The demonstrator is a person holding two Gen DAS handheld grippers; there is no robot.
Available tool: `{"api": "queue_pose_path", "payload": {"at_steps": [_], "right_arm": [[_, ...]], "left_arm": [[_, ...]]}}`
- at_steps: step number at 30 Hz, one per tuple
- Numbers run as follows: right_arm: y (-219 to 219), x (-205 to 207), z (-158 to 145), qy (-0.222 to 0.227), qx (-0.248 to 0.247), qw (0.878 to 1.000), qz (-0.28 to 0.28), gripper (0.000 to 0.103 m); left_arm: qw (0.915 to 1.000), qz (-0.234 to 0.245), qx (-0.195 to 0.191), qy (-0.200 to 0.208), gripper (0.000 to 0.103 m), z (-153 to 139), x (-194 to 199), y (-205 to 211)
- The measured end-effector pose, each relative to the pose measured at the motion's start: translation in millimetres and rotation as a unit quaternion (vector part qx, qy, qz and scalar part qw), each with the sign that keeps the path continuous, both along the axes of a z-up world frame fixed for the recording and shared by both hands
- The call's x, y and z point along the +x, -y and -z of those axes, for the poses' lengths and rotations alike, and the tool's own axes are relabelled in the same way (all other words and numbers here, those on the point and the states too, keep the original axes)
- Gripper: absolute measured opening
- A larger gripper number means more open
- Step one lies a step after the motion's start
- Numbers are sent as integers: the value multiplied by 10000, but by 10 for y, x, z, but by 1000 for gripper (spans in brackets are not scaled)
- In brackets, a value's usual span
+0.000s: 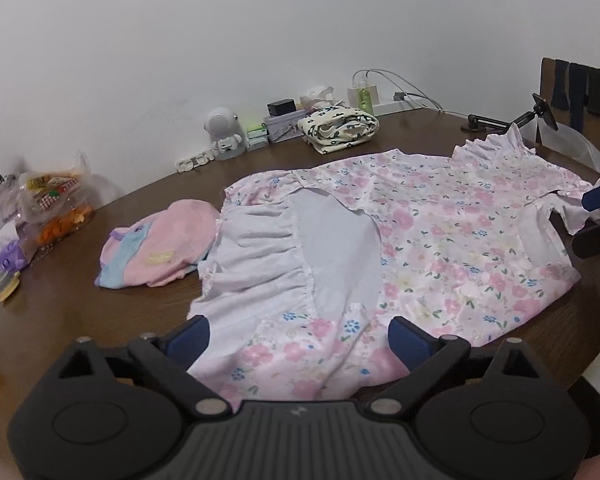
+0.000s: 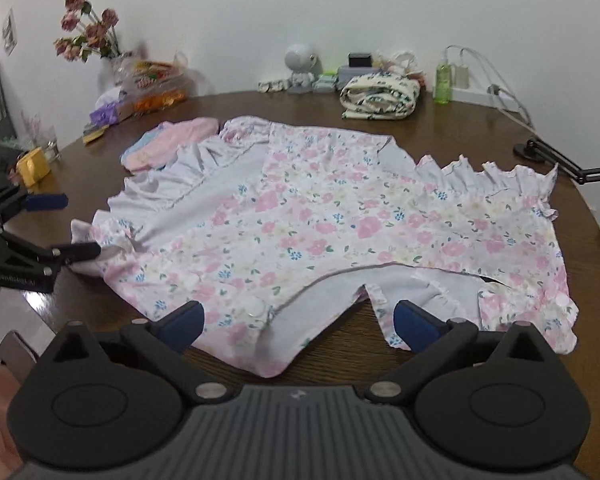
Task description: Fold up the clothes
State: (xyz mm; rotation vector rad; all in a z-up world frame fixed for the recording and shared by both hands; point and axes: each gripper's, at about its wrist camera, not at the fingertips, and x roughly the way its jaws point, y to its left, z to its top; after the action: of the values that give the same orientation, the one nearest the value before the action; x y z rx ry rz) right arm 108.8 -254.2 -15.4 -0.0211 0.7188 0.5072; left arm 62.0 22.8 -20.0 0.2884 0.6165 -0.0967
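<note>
A: The dress [image 1: 420, 232] lies spread nearly flat on the bench [image 1: 100, 312], floral side up, with pale lining turned over along a few edges. How should the fold go?

B: Judging from the layout, both tongs ought to take an edge each, lift together and carry it across at an even height, so the cloth lands without a twist. The ruffled hem [image 2: 496, 176] looks floppy and will likely drag if raised too low.

A: Where do the tongs stand against it?

B: The left tongs [image 1: 300, 334] are spread wide, with floral cloth lying between the blue pads; nothing is clamped in that view. Seen from the right wrist, the lower finger [image 2: 76, 252] touches the sleeve ruffle [image 2: 88, 236] at the dress's end, the upper one well above it.

A: And the other?

B: The right tongs [image 2: 300, 320] gape wide too, at the near edge, over a notch where bare bench shows between two lining flaps.

A: Anything in the way?

B: A folded pink garment [image 1: 160, 252] touches the dress at one corner, and a folded cream one [image 1: 340, 128] sits well apart by the wall. The fold should stay away from the pink one.
</note>
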Motion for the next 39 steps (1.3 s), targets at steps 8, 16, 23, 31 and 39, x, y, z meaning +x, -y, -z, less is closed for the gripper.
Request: {"api": "queue_pose_path", "payload": {"at_steps": [8, 16, 23, 31, 39], "right_arm": [[51, -241, 40, -94, 396, 9980, 486, 103], [276, -462, 3, 321, -144, 9979, 551, 103], [409, -452, 28, 475, -1274, 9894, 504, 102], [609, -231, 120, 378, -2007, 9775, 529, 88], [645, 14, 229, 125, -1855, 9816, 426, 64]], "left_arm": [[9995, 217, -221, -10, 96, -7, -167, 39], [9982, 558, 234, 32, 91, -5, -375, -55], [9841, 1219, 1277, -180, 71, 164, -362, 90], [9750, 1326, 1754, -319, 60, 283, -199, 69], [9656, 1413, 2179, -163, 51, 342, -175, 183]]}}
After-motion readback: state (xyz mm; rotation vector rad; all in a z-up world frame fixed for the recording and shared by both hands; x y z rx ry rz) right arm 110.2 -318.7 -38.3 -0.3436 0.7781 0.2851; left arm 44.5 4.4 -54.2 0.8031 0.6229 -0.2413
